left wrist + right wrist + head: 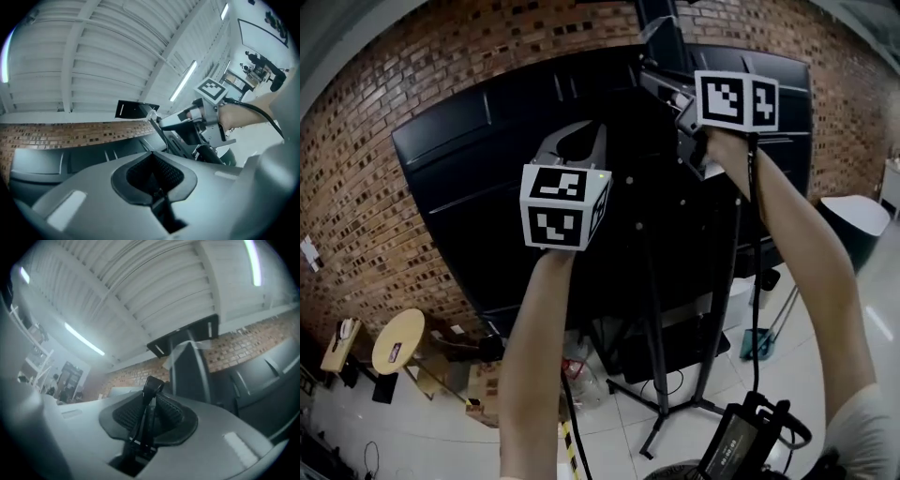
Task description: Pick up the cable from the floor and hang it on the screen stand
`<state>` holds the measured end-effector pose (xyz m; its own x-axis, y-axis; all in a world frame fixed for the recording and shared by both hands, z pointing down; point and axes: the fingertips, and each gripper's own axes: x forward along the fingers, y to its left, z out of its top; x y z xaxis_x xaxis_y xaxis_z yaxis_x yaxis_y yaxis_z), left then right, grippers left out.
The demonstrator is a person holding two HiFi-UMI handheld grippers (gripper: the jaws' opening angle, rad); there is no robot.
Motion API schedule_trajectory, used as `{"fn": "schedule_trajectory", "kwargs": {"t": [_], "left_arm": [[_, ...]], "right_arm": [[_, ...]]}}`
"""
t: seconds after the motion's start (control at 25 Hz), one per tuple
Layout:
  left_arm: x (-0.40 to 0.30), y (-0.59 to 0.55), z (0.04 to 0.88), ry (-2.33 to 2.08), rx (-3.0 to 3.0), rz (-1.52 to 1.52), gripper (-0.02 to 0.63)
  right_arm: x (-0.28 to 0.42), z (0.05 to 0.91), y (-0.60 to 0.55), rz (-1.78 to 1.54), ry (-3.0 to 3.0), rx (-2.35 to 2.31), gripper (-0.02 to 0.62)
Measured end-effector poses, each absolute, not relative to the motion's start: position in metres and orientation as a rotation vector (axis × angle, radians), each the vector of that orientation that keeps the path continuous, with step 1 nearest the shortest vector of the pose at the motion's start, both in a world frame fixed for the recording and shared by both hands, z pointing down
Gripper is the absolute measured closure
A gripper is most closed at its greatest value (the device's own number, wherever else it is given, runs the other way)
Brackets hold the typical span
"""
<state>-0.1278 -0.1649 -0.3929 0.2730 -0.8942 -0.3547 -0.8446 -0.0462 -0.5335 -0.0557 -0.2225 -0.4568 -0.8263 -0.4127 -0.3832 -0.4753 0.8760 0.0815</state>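
Black cable point(149, 397) stands between the ribbed pads point(171, 411) of the right gripper point(151, 405). The jaws are clamped on it, and its end pokes up just past the pads. In the head view this gripper is raised high against the top of the screen stand point(656, 328), close to the upper edge of the screen point(487, 187). From there the cable drops beside the person's right forearm point(797, 244) to a black power brick point(736, 445) near the bottom edge of the picture. Whether the brick rests on anything cannot be told.

The left gripper point(157, 180) has its jaws together with nothing between them. It is held up in front of the dark back of the screen, lower than the right gripper and to its left, and the two are apart. Seen from the left gripper view, the right gripper sits next to the stand's upper pole, below a flat black bracket point(136, 108) at the pole's top.

A brick wall point(441, 56) runs behind the screen. The stand's legs spread over the pale tiled floor point(609, 441).
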Motion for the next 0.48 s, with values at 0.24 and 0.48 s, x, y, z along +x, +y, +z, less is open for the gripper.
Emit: {"fn": "schedule_trajectory", "kwargs": {"t": [0.24,0.48], "left_arm": [[-0.11,-0.167,-0.373,1.567,-1.916,-0.08,0.586],[-0.095,-0.167,-0.363,1.578,-1.923,-0.101,0.586]], "right_arm": [[-0.004,-0.382,-0.244,-0.09,2.507,-0.557,0.505],[0.01,-0.328,-0.235,-0.127,2.5,-0.558,0.509]]}}
